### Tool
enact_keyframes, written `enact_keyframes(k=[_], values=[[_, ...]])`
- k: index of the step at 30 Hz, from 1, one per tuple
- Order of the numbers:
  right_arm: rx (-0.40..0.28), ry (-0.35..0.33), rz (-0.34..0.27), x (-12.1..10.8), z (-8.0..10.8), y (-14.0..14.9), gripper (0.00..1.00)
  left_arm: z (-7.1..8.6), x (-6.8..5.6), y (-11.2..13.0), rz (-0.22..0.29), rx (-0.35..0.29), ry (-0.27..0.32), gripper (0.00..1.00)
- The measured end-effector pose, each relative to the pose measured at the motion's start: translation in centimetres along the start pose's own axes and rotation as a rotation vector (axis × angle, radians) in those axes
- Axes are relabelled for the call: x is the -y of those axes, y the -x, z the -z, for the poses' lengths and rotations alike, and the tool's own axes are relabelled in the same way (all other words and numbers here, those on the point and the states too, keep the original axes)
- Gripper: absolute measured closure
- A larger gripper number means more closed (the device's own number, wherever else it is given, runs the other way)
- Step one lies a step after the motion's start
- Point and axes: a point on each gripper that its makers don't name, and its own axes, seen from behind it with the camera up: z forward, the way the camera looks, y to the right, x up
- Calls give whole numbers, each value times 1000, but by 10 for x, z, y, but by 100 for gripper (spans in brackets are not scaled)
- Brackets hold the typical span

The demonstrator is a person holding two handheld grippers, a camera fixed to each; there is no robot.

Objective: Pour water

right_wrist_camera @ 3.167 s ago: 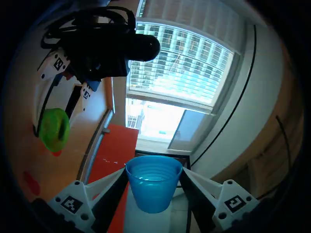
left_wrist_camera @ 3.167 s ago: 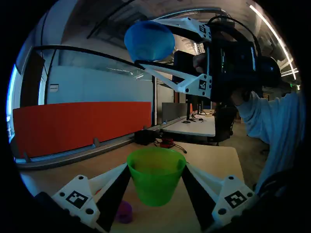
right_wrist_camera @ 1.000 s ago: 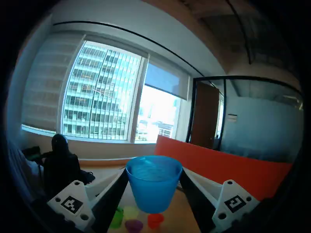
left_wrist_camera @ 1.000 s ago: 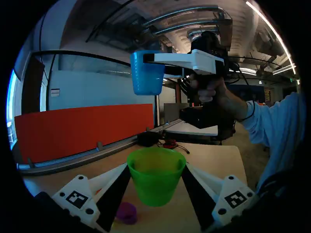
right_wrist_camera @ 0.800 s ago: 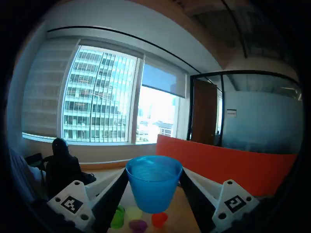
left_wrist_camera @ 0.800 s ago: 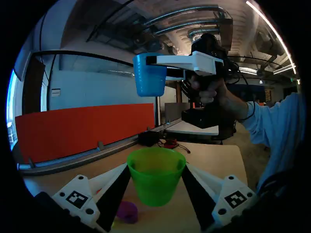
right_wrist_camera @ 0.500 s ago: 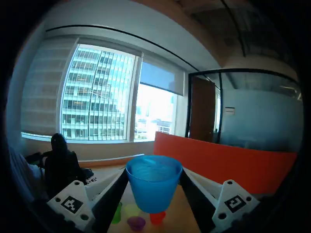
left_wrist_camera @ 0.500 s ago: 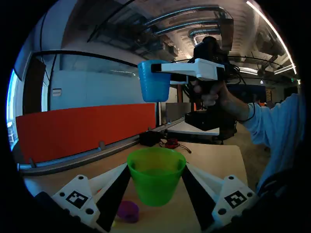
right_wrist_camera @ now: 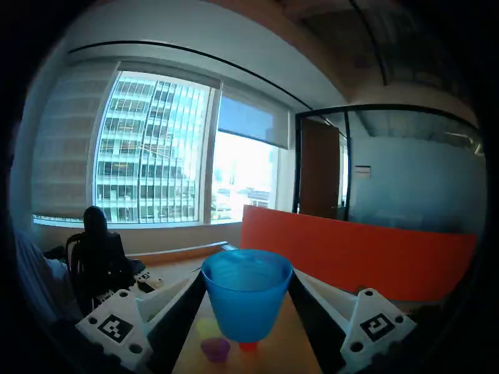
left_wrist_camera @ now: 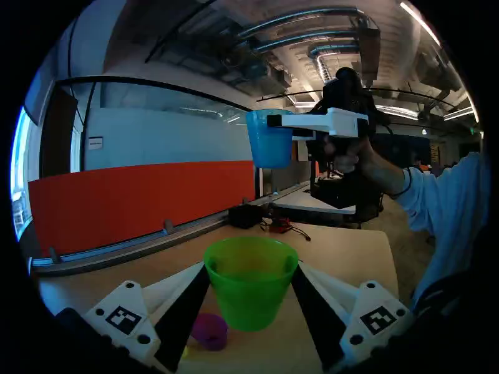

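Righted blue cup (left_wrist_camera: pixel 269 138) (level), green cup (left_wrist_camera: pixel 251 282) held

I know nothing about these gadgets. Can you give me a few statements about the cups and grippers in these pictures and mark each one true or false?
1. The left gripper grips a green cup. True.
2. The blue cup is tipped over, pouring. False: it sits upright between the fingers of the right gripper.
3. The blue cup is held in the air, off the table. True.
4. The partition behind the table is blue. False: it is orange-red.
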Motion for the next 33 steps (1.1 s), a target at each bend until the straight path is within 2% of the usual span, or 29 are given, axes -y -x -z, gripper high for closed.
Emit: enact_keyframes(k=[11, 23, 33], values=[[1, 8, -5, -6, 17, 14, 10, 6, 4, -2, 5, 5, 2, 15], [37, -30, 4, 5, 24, 46, 9, 11, 5, 21, 3, 58, -7, 14], [120, -80, 19, 15, 29, 85, 8, 15, 6, 37, 5, 100, -8, 15]])
